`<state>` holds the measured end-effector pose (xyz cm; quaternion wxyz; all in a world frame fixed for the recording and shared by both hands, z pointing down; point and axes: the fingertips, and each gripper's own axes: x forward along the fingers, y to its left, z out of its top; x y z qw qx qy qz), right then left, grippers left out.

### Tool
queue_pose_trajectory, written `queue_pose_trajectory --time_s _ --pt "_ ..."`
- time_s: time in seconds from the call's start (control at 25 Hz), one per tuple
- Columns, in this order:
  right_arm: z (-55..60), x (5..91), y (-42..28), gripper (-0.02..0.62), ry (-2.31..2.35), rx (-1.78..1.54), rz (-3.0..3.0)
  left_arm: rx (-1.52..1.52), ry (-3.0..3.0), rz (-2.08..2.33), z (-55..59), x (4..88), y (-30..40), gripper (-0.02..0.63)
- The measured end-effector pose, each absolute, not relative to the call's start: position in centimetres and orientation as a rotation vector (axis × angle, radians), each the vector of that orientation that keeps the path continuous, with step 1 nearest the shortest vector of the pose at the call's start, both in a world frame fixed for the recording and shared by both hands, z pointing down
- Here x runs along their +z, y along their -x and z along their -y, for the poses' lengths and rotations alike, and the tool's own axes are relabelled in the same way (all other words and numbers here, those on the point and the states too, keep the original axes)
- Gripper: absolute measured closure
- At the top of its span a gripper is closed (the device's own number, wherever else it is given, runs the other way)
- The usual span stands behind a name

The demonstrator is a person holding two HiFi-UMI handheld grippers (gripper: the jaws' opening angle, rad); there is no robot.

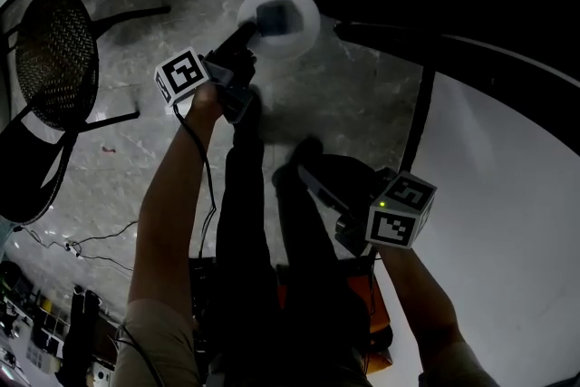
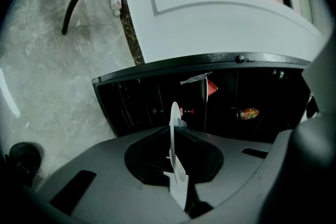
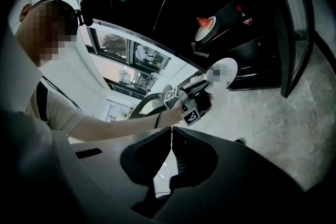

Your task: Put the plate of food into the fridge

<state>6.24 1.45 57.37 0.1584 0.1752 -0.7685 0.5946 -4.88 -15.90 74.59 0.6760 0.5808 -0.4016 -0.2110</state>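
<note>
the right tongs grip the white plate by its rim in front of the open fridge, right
No, it is the left tongs that grip the white plate by its rim in front of the open fridge; the left gripper view shows it edge-on between them. The right tongs are shut on nothing.

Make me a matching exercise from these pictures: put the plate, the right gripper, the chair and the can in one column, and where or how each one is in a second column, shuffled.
Things
1. plate
2. right gripper
3. chair
4. can

Places or states
A. standing on the marble floor, at the left of the head view
B. inside the dark compartment
C. clamped by its rim in the left gripper
D. jaws together, nothing between them

Pairs: 1-C, 2-D, 3-A, 4-B
</note>
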Motion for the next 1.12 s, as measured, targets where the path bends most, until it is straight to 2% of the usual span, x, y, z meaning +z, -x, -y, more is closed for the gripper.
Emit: queue_pose_trajectory --time_s 1.12 --pt "-1.2 62.7 -5.2 0.571 -0.453 1.702 2.140 -0.512 -1.250 1.038 18.4 80.3 6.9 0.588"
